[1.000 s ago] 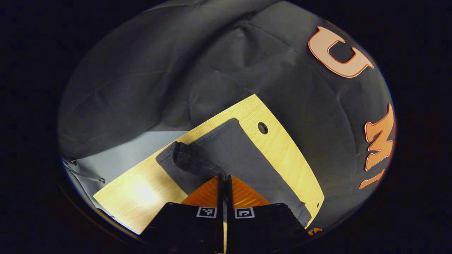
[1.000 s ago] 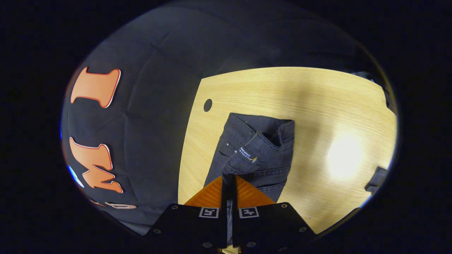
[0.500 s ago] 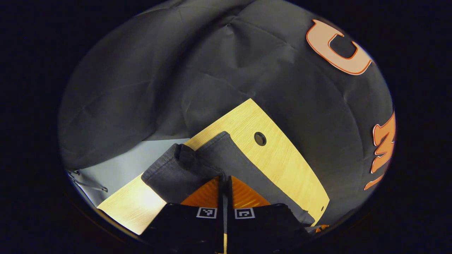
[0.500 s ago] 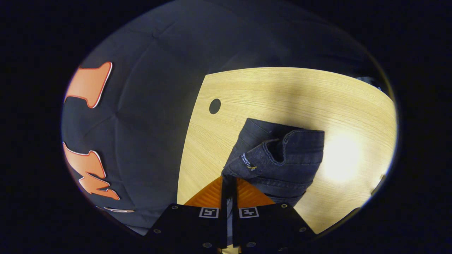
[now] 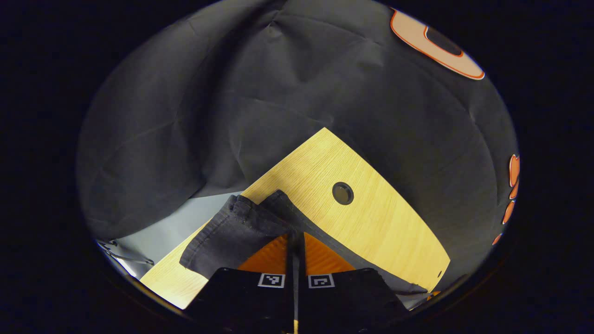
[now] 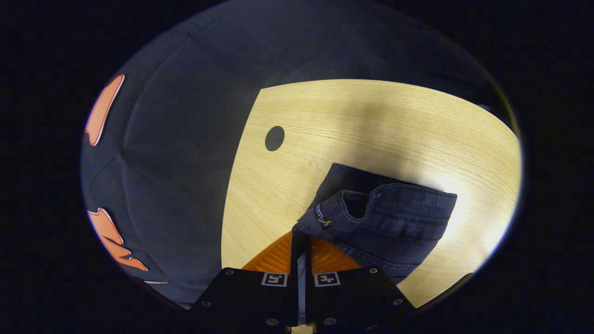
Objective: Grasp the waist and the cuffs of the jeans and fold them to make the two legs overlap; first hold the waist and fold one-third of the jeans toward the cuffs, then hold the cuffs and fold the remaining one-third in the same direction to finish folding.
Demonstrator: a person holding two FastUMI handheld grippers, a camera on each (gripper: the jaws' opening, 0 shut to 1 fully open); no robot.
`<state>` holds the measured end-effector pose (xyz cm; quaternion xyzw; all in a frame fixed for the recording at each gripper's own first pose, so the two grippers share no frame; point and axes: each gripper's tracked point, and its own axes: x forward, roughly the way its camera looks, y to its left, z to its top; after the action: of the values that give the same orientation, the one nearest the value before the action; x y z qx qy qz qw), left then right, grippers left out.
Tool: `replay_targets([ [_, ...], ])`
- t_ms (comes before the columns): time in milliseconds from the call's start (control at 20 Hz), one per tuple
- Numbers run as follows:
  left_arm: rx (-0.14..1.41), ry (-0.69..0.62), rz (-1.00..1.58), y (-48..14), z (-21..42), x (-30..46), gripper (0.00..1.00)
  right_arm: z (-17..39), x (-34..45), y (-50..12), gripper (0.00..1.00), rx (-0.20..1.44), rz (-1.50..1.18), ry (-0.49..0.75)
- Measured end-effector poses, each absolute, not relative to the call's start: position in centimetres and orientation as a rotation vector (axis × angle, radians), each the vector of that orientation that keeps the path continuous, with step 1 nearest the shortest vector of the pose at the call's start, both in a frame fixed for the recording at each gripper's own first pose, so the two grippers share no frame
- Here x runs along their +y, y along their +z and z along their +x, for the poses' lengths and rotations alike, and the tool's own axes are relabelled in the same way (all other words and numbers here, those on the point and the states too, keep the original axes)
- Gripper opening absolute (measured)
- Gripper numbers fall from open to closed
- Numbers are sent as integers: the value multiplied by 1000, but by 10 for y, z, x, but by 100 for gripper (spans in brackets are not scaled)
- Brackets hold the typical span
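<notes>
First step under way: left gripper (image 5: 295,235) clenched on the cuffs (image 5: 232,229), right gripper (image 6: 300,236) on the waist (image 6: 385,215) at 1 o'clock, lifted off the surface (image 6: 362,120); both thirds remain

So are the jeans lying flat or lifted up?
Lifted: each tool, left and right, pinches the jeans, bunched above the table.

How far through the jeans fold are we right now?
Nothing settled yet. In hand: the left gripper is shut on the cuffs, and the right gripper is shut on the waist, both lifted over the wooden table, so this looks like the first lengthwise fold to overlap the legs. Left: laying that fold flat, then the waist third toward the cuffs, then the cuff third.
</notes>
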<state>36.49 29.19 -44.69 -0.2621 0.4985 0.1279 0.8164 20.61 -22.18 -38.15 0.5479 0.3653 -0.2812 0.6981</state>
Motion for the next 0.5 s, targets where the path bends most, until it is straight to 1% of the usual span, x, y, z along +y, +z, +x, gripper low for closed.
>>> replay_targets([
  [200,1048,246,-504,-455,375,288,4,203,-212,-406,6,841,1303,-654],
  [250,1052,238,-492,-454,375,284,8,205,-211,-405,9,832,1310,-638],
  [300,1060,236,-480,-454,374,280,10,208,-217,-400,4,801,1305,-625],
  [350,1049,229,-464,-455,381,280,28,209,-223,-395,12,777,1284,-622],
  [450,1015,200,-463,-440,385,273,63,200,-234,-376,58,763,1226,-623],
  [500,998,192,-451,-432,385,270,81,192,-237,-374,68,772,1190,-626],
])
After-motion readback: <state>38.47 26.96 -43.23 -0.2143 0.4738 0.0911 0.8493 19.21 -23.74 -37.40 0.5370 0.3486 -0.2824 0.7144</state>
